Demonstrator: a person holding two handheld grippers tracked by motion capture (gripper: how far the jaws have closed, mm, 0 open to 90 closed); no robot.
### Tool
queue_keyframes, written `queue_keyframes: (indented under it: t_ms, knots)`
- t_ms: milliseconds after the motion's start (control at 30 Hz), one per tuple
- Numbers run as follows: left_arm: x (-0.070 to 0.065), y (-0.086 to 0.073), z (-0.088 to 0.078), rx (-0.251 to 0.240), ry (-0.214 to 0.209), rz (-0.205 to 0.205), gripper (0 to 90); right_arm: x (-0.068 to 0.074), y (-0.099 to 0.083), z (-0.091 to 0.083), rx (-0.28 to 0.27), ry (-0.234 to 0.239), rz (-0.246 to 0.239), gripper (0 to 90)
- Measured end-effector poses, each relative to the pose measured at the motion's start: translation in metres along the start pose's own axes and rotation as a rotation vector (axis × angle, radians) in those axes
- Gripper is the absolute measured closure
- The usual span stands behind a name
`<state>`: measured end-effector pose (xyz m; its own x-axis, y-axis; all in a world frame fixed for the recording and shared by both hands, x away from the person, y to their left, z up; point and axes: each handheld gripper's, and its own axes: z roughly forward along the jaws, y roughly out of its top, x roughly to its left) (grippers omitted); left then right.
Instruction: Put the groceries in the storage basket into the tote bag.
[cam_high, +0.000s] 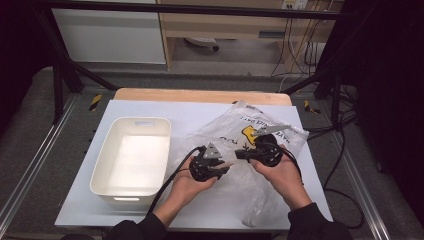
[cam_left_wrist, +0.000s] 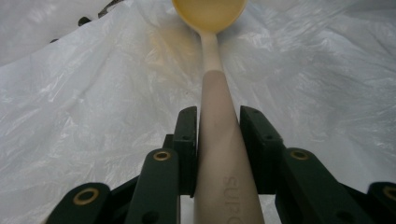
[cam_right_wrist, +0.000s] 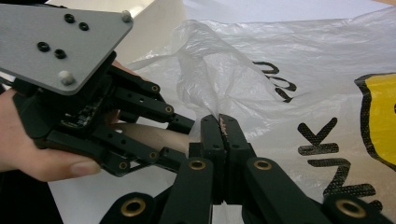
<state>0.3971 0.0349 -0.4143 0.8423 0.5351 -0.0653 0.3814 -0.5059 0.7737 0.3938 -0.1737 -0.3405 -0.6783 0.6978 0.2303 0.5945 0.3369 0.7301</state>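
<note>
- One spoon (cam_left_wrist: 215, 126): a long, smooth, cream-coloured plastic handle with raised letters moulded near its end, narrowing to a round, glossy, pale yellow bowl. It sits lengthwise between the fingers of the left gripper (cam_left_wrist: 217, 128), which are clamped on the handle; the bowl reaches out over the bag.
- One plastic bag (cam_high: 250, 145): thin, crinkled, translucent white film printed with black letters and a yellow patch. It lies spread across the right half of the desk, and one edge of it is bunched up.
- The right gripper (cam_right_wrist: 219, 122) has its fingers pressed together on that raised fold of film, pinching the bag edge just beside the left gripper.
- Two grippers, one in each hand, both black with brass-ringed pivots; the left one carries a flat grey three-cornered plate (cam_right_wrist: 56, 39) with small screws.
- One storage bin (cam_high: 132, 160): a white, rectangular, smooth-walled plastic tub with rounded corners and a handle slot in its far wall, standing on the left of the desk, apart from the bag.
- One desk (cam_high: 200, 96): a light wooden top, covered over most of its surface by a flat white sheet (cam_high: 80, 205).
</note>
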Motion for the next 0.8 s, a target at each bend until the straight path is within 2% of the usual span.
queue_keyframes:
  t_ms: [367, 800]
  knots:
    - [0.004, 0.005, 0.007, -0.027, -0.004, 0.026, 68.5, 0.001, 0.000, 0.002, 0.008, 0.004, 0.001, 90.0]
    - [0.011, 0.010, 0.008, -0.056, 0.001, 0.023, 68.5, -0.001, 0.000, -0.002, 0.008, -0.002, 0.000, 90.0]
